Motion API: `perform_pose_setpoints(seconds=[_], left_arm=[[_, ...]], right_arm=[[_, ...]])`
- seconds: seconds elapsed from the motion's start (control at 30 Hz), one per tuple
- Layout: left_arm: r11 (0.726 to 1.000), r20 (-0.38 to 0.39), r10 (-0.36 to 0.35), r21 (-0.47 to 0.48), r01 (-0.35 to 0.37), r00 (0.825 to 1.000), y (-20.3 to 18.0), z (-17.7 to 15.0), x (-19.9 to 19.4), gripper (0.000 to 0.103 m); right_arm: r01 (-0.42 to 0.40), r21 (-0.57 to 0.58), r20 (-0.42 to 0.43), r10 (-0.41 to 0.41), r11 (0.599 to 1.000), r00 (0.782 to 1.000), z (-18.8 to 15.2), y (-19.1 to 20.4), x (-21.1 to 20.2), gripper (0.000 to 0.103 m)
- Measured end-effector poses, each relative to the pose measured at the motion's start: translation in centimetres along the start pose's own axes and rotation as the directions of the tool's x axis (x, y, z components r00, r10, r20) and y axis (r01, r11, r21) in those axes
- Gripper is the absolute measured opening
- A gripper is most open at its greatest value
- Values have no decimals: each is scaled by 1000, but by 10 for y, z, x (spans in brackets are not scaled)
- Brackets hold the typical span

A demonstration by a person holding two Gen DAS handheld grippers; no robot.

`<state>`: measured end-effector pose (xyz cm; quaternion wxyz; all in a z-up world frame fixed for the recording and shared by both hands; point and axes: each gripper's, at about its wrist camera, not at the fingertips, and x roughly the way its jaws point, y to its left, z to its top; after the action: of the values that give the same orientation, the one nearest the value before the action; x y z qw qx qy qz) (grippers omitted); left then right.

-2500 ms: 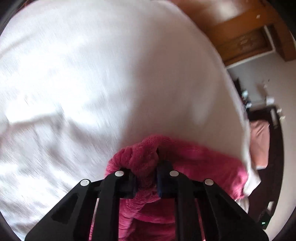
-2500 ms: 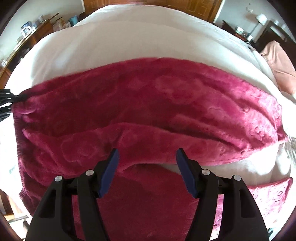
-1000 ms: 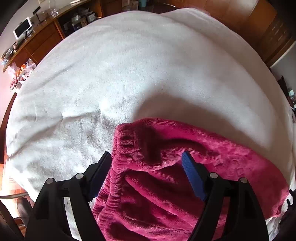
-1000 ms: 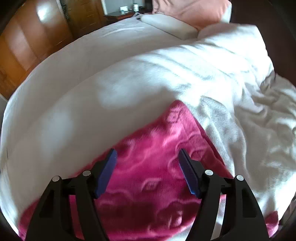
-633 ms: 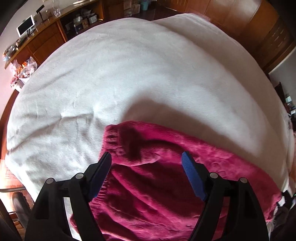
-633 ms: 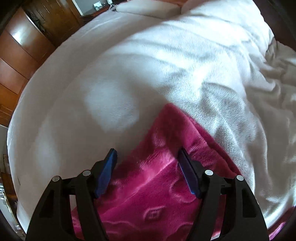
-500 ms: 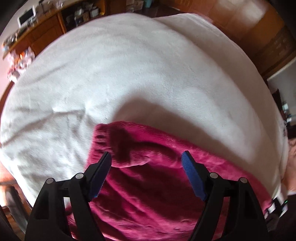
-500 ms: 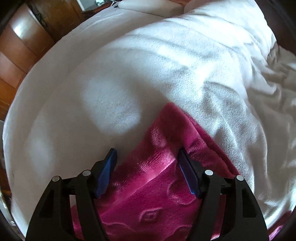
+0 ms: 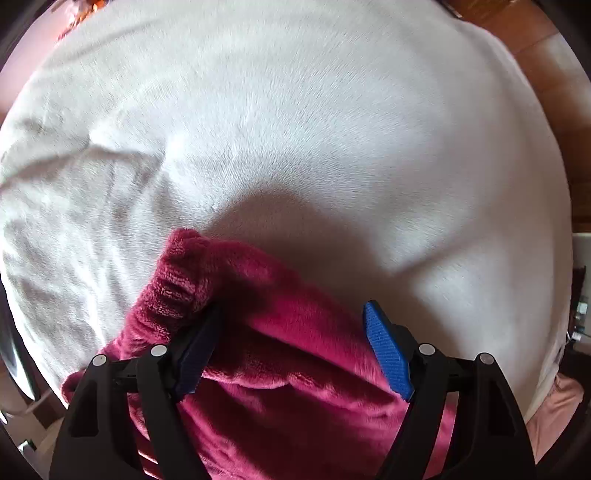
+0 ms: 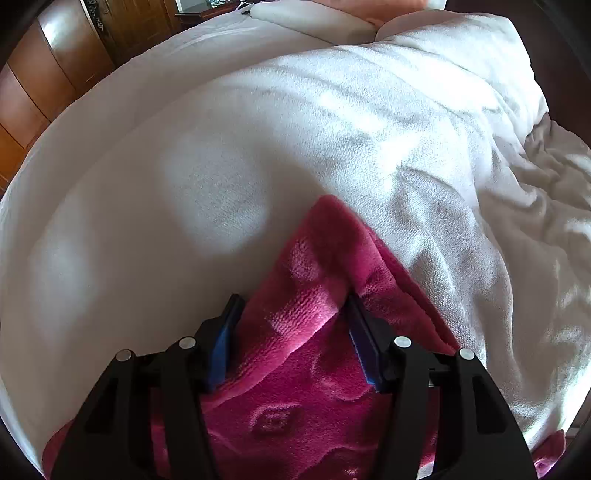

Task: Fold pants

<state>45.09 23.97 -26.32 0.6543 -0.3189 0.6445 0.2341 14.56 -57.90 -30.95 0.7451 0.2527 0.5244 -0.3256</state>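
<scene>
Left tongs (image 9: 291,347) wide apart since release, now lowered astride pants (image 9: 280,369) waistband corner. Right tongs (image 10: 291,332) narrowed from wide, straddling the far pants corner, not yet clamped. Re-grip for next fold judged imminent. Beyond: white bed (image 9: 314,129).

One pair of magenta fleece pants (image 9: 295,369) lies on one bed covered by a single white blanket (image 9: 295,129). Two grippers show, the left gripper (image 9: 291,347) and the right gripper (image 10: 291,336), each with two blue-padded fingers. At the bed's head sits one white pillow (image 10: 310,18) and, behind it, perhaps one pink pillow (image 10: 376,5), largely cut off by the frame.
</scene>
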Motion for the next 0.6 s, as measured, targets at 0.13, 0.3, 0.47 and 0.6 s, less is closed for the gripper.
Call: perform_pose_setpoints(seconds=[0.13, 0.3, 0.47, 0.6], left_arm=[[999, -3, 44, 15, -44, 999, -7, 5, 11, 63], [999, 14, 26, 21, -27, 1000, -3, 1, 5, 12], [996, 54, -59, 64, 55, 997, 8, -13, -26, 8], [989, 63, -144, 51, 141, 988, 25, -25, -57, 7]], right_arm=[[10, -9, -2, -10, 1000, 1000, 2, -1, 2, 48], [-19, 11, -13, 19, 1000, 1000, 1, -20, -4, 16], [-68, 34, -4, 68, 997, 998, -12, -38, -26, 11], [-126, 61, 19, 125, 990, 992, -22, -59, -57, 10]])
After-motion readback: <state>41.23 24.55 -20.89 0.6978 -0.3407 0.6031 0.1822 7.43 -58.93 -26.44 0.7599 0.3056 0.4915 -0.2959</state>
